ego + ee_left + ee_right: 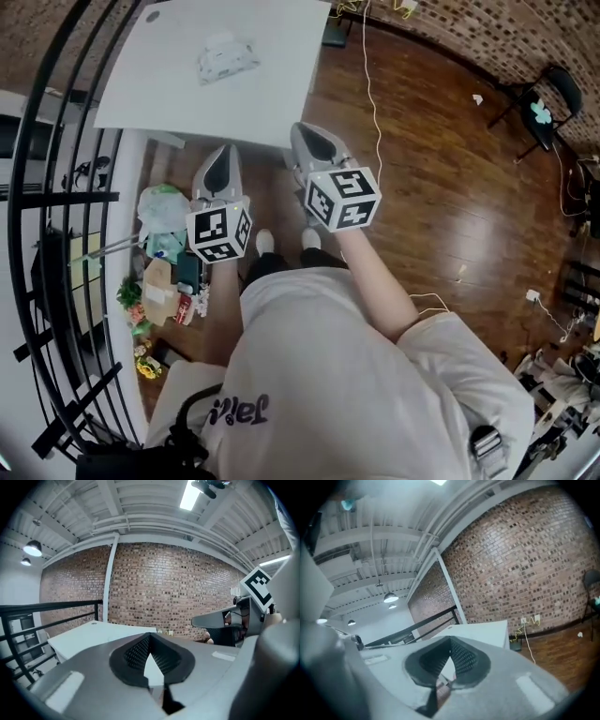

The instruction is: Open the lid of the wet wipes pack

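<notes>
The wet wipes pack [226, 58], white with a pale pattern, lies on the white table [169, 84] at the top of the head view, lid side up. Both grippers hang in the air short of the table's near edge, well apart from the pack. My left gripper [223, 152] is shut with nothing in it, and so is my right gripper [310, 133]. In the left gripper view the jaws [149, 637] meet at the tips, with the table [89, 637] beyond. The right gripper view shows closed jaws [450, 642] and the table [485, 630]. Neither gripper view shows the pack.
A black railing [52, 244] curves along the left. Bags, boxes and cans [164, 272] lie on the floor beside it, under my left gripper. A wooden floor [450, 197] with cables spreads to the right, and a black chair [544, 103] stands at the far right.
</notes>
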